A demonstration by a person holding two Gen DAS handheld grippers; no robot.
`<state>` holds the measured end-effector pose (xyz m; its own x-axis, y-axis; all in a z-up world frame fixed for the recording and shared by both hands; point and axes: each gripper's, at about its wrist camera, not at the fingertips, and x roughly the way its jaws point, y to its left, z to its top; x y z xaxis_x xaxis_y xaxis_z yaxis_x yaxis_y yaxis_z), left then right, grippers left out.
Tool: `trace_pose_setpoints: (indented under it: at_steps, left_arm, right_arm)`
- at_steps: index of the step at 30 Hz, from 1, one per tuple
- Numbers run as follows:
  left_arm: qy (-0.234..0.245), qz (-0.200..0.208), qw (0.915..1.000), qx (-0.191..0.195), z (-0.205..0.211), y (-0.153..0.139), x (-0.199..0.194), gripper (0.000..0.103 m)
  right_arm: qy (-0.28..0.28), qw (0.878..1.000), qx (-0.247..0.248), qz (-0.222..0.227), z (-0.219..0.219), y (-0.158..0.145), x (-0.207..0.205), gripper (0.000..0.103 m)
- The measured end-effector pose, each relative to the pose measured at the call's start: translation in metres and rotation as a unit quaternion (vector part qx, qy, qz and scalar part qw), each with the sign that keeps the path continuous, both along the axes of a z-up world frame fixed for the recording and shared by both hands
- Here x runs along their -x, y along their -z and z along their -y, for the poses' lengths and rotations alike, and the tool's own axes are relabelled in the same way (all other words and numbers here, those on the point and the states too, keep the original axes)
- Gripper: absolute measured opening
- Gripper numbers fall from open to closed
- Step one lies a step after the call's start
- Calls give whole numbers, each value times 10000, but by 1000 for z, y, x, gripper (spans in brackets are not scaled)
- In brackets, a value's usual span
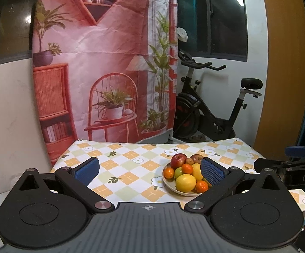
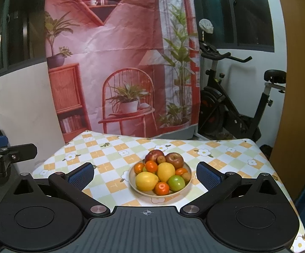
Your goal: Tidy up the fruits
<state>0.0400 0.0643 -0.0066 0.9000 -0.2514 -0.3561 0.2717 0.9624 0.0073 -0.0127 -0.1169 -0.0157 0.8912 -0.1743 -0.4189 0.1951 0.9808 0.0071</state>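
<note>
left tongs (image 1: 150,171): spread wide, level | right tongs (image 2: 145,175): spread wide, level

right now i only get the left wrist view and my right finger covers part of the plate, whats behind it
Observer: A green apple lies at the plate's near right side; your view lacks it there.
Operator: anything else on that side
Observer: Two small brownish fruits, probably kiwis, beside the green apple.
Operator: is the right gripper open
Observer: Yes, the right gripper is wide open, holding nothing, with the plate between its fingers in its own view.
</note>
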Motion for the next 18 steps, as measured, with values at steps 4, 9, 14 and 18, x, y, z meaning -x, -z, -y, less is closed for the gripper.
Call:
trace_pose_setpoints:
  at_steps: [4, 9, 14, 18]
  left_arm:
    - [1, 10, 10000, 41, -1, 0, 2, 103]
    - [17, 5, 10000, 59, -1, 0, 2, 103]
    - [22, 6, 10000, 63, 0, -1, 2, 103]
    - [20, -7, 10000, 76, 1, -1, 2, 103]
  right_arm:
    - [-2, 10000, 29, 11, -2, 1, 0, 103]
    - [4, 10000, 40, 6, -2, 1, 0, 103]
    - [15, 10000, 45, -17, 0, 0, 0, 103]
    - [13, 10000, 51, -14, 0, 0, 0, 103]
